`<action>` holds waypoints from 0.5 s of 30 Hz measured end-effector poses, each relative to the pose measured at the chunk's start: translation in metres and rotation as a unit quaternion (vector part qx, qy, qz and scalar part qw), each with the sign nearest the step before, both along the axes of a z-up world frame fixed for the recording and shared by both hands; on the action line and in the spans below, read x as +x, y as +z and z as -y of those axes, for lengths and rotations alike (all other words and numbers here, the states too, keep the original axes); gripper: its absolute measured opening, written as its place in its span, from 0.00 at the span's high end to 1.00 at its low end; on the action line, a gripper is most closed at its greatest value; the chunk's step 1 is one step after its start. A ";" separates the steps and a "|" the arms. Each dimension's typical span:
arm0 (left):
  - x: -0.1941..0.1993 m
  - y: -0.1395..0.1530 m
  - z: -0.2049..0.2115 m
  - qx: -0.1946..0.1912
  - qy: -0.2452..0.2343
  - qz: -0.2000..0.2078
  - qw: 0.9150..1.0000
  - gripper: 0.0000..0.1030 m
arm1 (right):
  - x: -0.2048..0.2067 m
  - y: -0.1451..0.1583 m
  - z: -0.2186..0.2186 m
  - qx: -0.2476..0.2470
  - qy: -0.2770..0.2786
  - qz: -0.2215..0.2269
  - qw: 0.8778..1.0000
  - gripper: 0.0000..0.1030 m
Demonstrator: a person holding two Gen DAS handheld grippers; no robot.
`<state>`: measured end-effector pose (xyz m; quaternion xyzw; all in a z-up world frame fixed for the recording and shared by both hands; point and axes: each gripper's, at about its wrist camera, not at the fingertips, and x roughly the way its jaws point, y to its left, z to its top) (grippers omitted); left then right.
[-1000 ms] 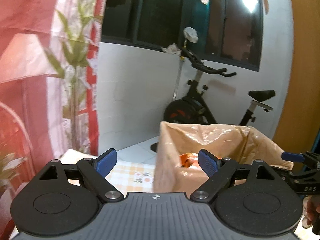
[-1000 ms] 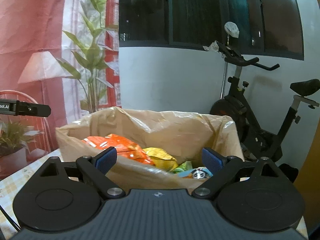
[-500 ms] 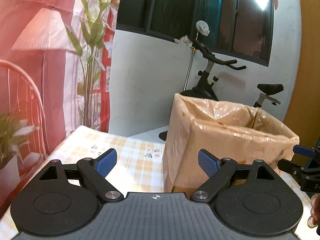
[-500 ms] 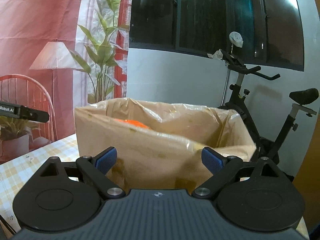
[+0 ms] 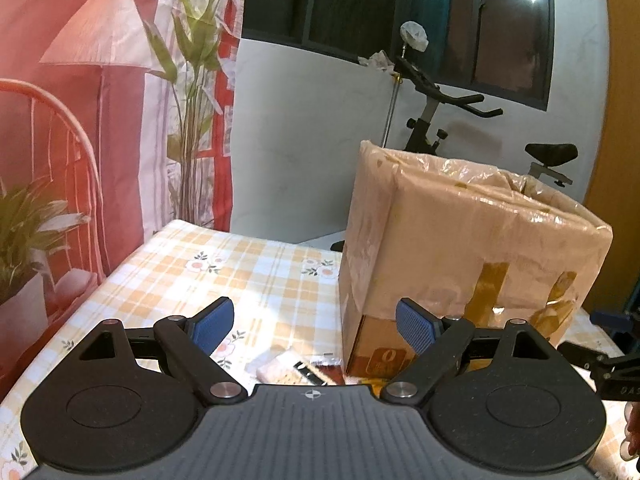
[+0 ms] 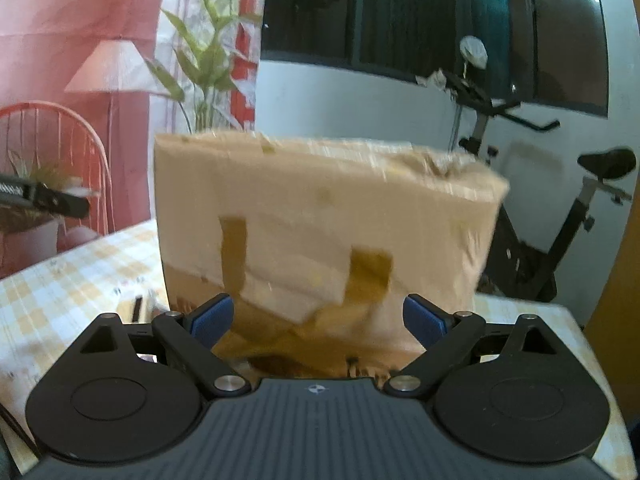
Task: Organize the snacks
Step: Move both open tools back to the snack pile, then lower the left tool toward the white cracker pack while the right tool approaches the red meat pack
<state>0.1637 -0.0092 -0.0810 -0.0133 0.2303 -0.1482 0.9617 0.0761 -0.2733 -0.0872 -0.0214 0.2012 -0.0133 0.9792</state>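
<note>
The cardboard box (image 5: 472,240), lined with plastic, stands upright on the checked surface (image 5: 248,272). The left gripper (image 5: 314,326) hangs near the box's left corner, jaws wide and empty. The right gripper (image 6: 318,320) faces the box's taped side, jaws wide, gripping nothing.

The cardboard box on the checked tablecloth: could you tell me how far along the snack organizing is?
Done: unclear, since the cardboard box hides its contents from this low angle. In hand: nothing; the left gripper and right gripper are both open and empty. Left: a small packet lies on the tablecloth beside the box.
</note>
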 end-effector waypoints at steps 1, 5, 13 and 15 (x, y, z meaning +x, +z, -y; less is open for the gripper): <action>-0.001 -0.002 0.000 -0.001 0.002 -0.001 1.000 0.13 | 0.000 -0.005 0.003 0.002 -0.003 -0.007 1.000 0.09; -0.001 -0.014 0.000 -0.006 0.013 -0.015 1.000 0.13 | -0.002 -0.027 0.011 0.002 -0.011 -0.036 0.999 0.09; -0.004 -0.032 0.002 -0.009 0.020 -0.039 0.999 0.13 | 0.000 -0.062 0.021 0.020 -0.011 -0.100 0.995 0.09; -0.006 -0.035 0.002 -0.007 0.020 -0.043 0.999 0.13 | 0.002 -0.067 0.019 0.025 -0.007 -0.112 0.993 0.09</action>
